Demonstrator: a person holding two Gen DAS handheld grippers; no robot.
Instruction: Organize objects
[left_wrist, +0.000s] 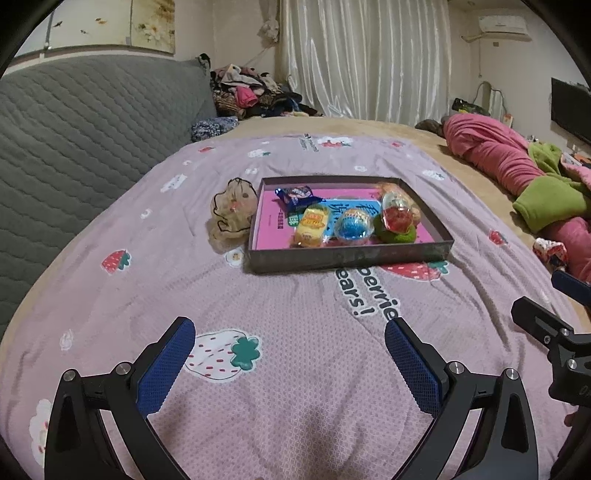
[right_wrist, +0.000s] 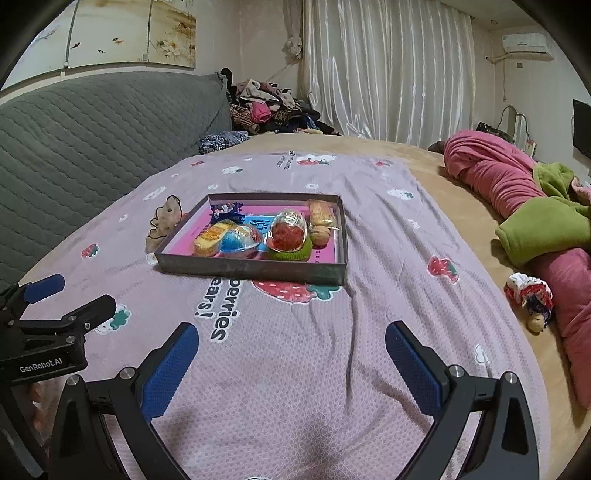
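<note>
Two tongs (left_wrist: 290, 341) (right_wrist: 291, 345) gaping, snack tray (left_wrist: 349, 254) well ahead

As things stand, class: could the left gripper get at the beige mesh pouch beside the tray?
Probably yes: the left gripper is open, and only bare blanket lies before the pouch, outside the tray.

The left tongs (left_wrist: 290, 363) and the right tongs (right_wrist: 291, 363) hang side by side, level, both spread wide with nothing between their blue pads (left_wrist: 166, 369), pointing forward.
</note>
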